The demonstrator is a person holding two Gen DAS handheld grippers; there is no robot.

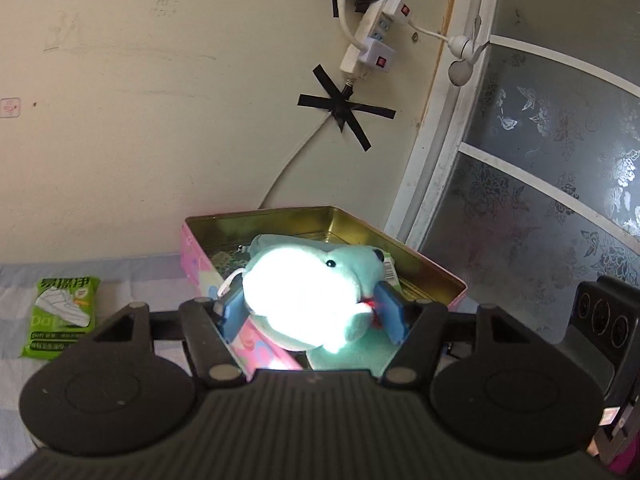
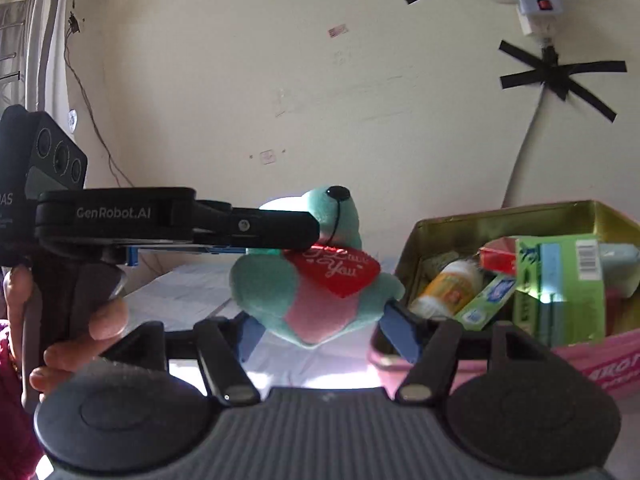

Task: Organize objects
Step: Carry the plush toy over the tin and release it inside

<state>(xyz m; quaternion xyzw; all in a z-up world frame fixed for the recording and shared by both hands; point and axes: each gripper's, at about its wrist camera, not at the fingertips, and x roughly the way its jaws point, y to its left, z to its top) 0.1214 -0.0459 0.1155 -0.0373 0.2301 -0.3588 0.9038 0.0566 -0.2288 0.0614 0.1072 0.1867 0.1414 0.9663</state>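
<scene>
The cream wall (image 1: 140, 120) fills the background, black tape crosses (image 1: 346, 110) pinning a power strip (image 1: 370, 38) at one o'clock. Below, the gold-lined pink tin (image 2: 500, 216) sits open on the pale tabletop (image 2: 180, 292), packed with a green box (image 2: 560, 280) and a small bottle (image 2: 448, 288). And here's the teal plush bear (image 2: 304, 292), red heart on its chest, up in the air at the tin's nine o'clock! The left claw (image 1: 308, 312) squeezes its head, pads half-closed; the right claw (image 2: 320, 330) pinches its lower body. A green wipes packet (image 1: 64, 316) lies at nine o'clock.
</scene>
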